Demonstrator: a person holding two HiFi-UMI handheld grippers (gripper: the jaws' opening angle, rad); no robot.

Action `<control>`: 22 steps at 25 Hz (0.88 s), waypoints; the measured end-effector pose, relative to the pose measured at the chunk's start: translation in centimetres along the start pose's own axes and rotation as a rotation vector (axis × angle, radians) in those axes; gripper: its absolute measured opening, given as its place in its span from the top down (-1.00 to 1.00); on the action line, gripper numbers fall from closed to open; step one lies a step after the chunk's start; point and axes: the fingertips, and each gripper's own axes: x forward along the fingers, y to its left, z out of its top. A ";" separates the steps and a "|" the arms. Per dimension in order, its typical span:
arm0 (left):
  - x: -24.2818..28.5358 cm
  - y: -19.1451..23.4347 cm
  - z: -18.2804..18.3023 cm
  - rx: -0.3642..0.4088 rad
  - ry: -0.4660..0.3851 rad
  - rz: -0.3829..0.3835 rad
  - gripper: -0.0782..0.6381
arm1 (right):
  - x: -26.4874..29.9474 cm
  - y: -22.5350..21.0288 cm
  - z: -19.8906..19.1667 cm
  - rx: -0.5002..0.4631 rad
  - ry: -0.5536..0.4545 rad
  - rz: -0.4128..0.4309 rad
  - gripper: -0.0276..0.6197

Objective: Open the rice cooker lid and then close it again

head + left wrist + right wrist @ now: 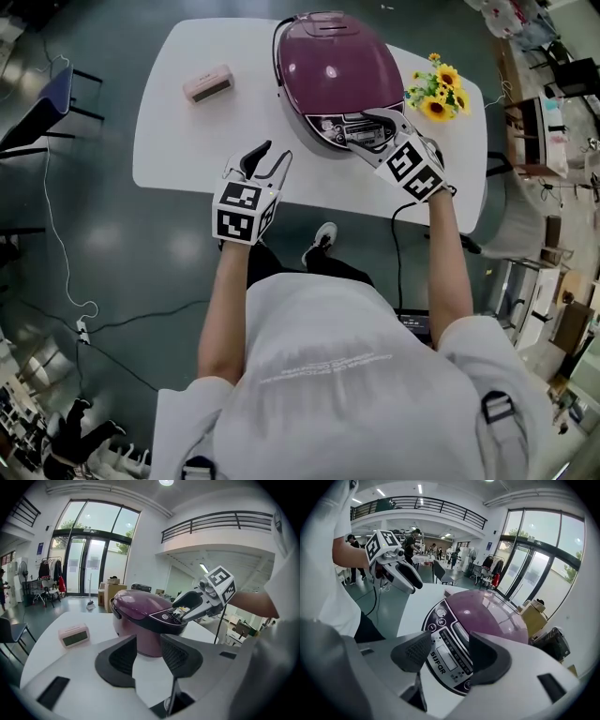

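The purple rice cooker (333, 70) stands at the far side of the white table (178, 141) with its lid down. My right gripper (367, 131) hovers over the cooker's front control panel (445, 656), its jaws open with only the panel showing between them. Whether a fingertip touches the panel I cannot tell. My left gripper (275, 155) hangs over the bare table in front and to the left of the cooker, open and empty. From the left gripper view the cooker (140, 616) sits straight ahead beyond the left gripper (147, 656), with the right gripper (197, 605) at its front.
A pink clock (208, 82) lies on the table to the left of the cooker. A bunch of sunflowers (438, 92) stands at the cooker's right. A black cord runs behind the cooker. Chairs and cables surround the table on the floor.
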 end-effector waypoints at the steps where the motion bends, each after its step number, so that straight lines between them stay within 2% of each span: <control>1: 0.0 0.0 -0.1 0.001 0.003 -0.004 0.30 | 0.0 0.0 0.0 -0.002 0.002 0.011 0.10; 6: -0.3 -0.1 -0.6 0.013 0.017 -0.024 0.30 | 0.0 0.0 0.0 0.002 0.000 0.029 0.09; 15: -1.1 0.7 -0.6 0.023 0.019 -0.019 0.30 | 0.1 -0.2 0.2 0.105 -0.098 -0.039 0.10; 22: -2.2 1.8 -0.9 0.015 0.016 0.009 0.30 | 0.1 -0.6 -0.2 0.161 -0.143 -0.055 0.12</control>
